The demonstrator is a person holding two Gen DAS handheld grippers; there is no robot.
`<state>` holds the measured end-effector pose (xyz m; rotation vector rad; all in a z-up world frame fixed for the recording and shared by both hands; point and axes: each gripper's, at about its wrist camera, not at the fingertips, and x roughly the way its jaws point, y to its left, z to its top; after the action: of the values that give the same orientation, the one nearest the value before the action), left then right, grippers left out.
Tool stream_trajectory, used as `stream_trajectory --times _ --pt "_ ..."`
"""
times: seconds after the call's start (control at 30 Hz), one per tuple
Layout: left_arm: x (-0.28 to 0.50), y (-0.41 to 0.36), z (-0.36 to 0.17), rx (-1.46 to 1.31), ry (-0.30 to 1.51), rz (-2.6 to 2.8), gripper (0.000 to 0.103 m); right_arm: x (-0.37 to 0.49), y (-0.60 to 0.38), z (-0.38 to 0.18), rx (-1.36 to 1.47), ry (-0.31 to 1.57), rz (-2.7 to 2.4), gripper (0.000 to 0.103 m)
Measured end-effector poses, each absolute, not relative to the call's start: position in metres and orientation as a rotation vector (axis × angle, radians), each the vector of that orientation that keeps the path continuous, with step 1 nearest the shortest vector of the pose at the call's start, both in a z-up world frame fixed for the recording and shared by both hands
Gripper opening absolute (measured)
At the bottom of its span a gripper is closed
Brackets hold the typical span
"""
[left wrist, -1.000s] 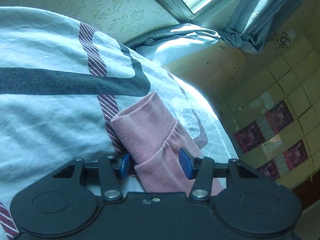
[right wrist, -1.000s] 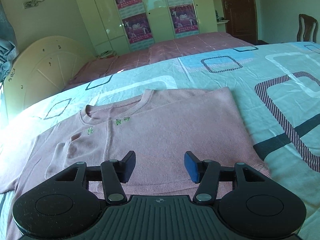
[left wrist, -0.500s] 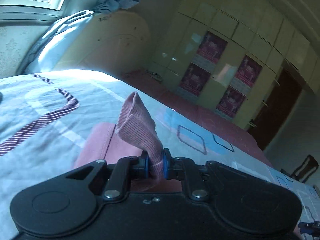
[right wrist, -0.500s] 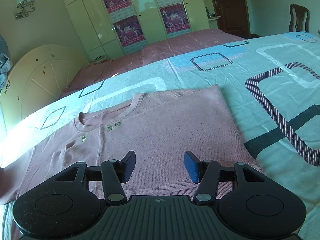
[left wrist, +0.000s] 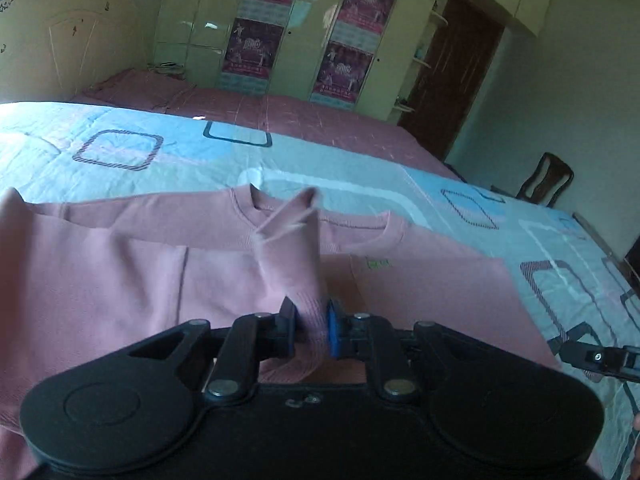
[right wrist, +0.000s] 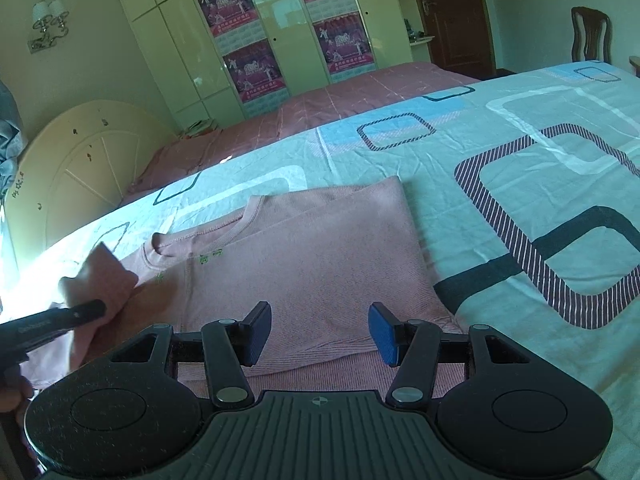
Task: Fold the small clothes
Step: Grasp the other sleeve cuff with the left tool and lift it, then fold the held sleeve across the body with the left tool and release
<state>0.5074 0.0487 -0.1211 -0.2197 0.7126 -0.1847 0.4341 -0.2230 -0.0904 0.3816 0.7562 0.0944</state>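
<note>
My left tongs point(left wrist: 311, 326) were pinching the ribbed cuff of the pink knit sweater's sleeve point(left wrist: 294, 256), the blue pads pressed on the fabric after having just eased a little wider, and the sleeve rose from them toward the middle of the left wrist view. The pink knit sweater point(right wrist: 320, 264) itself lay flat on the bed's pale blue sheet with rounded-square outlines point(right wrist: 520, 184), its neckline toward the upper part of the frame — its body filling the centre and lower left of both views. My right tongs point(right wrist: 320, 332) were spread, with nothing between the pads, hanging over the sweater's lower hem at the bottom centre of the right wrist view. In that view the left tongs showed at the lower left edge, sleeve bunched around their tip.
</note>
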Motion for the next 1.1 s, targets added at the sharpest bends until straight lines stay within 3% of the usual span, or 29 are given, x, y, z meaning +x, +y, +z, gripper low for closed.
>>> stream_trajectory --times 0.07,0.1,0.13,0.37,0.63,0.83,0.87,0.9,0.97,1.0,1.1 --pt "0.514 0.042 -0.132 -0.226 0.751 -0.216 0.034 0.433 -0.223 -0.09 0.396 0.759 0.109 0.055" --pt "0.517 0.038 -0.138 -0.228 0.785 -0.25 0.061 0.433 -0.222 -0.09 0.409 0.762 0.121 0.055" --pt "0.516 0.032 -0.142 -0.203 0.8 -0.288 0.078 0.434 -0.221 -0.09 0.421 0.768 0.13 0.055" --pt "0.46 0.066 -0.116 -0.137 0.66 -0.232 0.077 0.452 -0.191 -0.097 0.516 0.808 0.267 0.055" --pt "0.397 0.176 -0.109 -0.175 0.679 0.041 0.054 0.486 -0.133 -0.131 0.698 0.931 0.441 0.054" --pt "0.405 0.215 -0.126 -0.217 0.747 0.08 0.05 0.511 -0.11 -0.148 0.787 0.967 0.434 0.054" --pt "0.409 0.216 -0.127 -0.21 0.74 0.074 0.05 0.515 -0.107 -0.147 0.779 0.969 0.438 0.049" --pt "0.414 0.217 -0.128 -0.204 0.74 0.07 0.05 0.519 -0.102 -0.146 0.759 0.979 0.441 0.032" --pt "0.423 0.219 -0.131 -0.199 0.729 0.073 0.046 0.523 -0.094 -0.144 0.696 0.99 0.434 0.018" --pt "0.427 0.219 -0.133 -0.192 0.726 0.079 0.037 0.524 -0.09 -0.141 0.661 0.978 0.432 0.005" --pt "0.429 0.224 -0.135 -0.209 0.714 0.065 0.02 0.519 -0.089 -0.118 0.555 0.89 0.428 0.005"
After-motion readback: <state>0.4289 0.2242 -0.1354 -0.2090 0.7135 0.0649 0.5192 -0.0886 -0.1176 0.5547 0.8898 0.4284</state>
